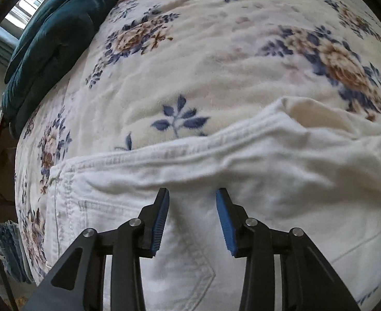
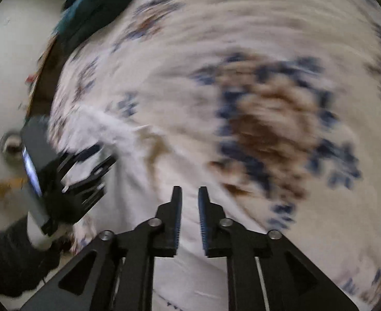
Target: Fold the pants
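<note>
White jeans-style pants (image 1: pixel 242 181) lie on a floral blanket (image 1: pixel 203 64), waistband toward the far side, a back pocket near the bottom of the left wrist view. My left gripper (image 1: pixel 192 194) is open just above the pants below the waistband, holding nothing. In the blurred right wrist view, my right gripper (image 2: pixel 190 194) is open with a narrow gap over the pants (image 2: pixel 143 181). The left gripper (image 2: pixel 86 171) shows at the left there, over the pants' edge.
A dark teal cushion (image 1: pixel 50 41) lies at the bed's far left corner. The bed's left edge drops to the floor, where blue fabric (image 1: pixel 8 248) lies. The blanket (image 2: pixel 268 90) spreads wide beyond the pants.
</note>
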The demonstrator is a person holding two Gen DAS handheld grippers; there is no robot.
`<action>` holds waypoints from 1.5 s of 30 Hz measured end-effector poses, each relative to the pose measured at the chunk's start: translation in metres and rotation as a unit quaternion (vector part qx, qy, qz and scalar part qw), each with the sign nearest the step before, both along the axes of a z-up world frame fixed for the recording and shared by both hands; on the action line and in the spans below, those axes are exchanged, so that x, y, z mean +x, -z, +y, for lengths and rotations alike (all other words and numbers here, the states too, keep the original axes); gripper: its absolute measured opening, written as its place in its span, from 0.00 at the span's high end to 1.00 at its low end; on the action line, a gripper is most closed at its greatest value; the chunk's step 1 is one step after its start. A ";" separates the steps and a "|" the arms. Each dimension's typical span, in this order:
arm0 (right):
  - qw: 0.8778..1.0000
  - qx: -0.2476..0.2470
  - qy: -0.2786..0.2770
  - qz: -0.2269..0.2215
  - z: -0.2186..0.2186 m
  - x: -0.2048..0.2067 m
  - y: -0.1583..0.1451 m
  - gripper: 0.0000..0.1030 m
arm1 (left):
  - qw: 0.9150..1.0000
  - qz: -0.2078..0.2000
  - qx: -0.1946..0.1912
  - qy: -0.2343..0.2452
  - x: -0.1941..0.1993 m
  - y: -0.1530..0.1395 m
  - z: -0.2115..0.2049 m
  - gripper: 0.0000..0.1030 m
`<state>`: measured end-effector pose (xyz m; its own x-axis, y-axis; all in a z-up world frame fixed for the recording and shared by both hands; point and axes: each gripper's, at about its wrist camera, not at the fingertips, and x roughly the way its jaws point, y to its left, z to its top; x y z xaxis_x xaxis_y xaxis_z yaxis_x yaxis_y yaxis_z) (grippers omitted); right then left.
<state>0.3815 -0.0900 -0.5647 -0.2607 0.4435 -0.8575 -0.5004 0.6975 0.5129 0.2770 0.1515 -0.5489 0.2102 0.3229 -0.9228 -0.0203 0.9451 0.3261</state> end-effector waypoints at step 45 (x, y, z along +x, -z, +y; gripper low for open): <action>0.980 -0.046 -0.056 -0.186 0.050 -0.065 0.015 0.98 | 1.000 -0.002 0.015 0.002 -0.011 0.015 0.007 0.62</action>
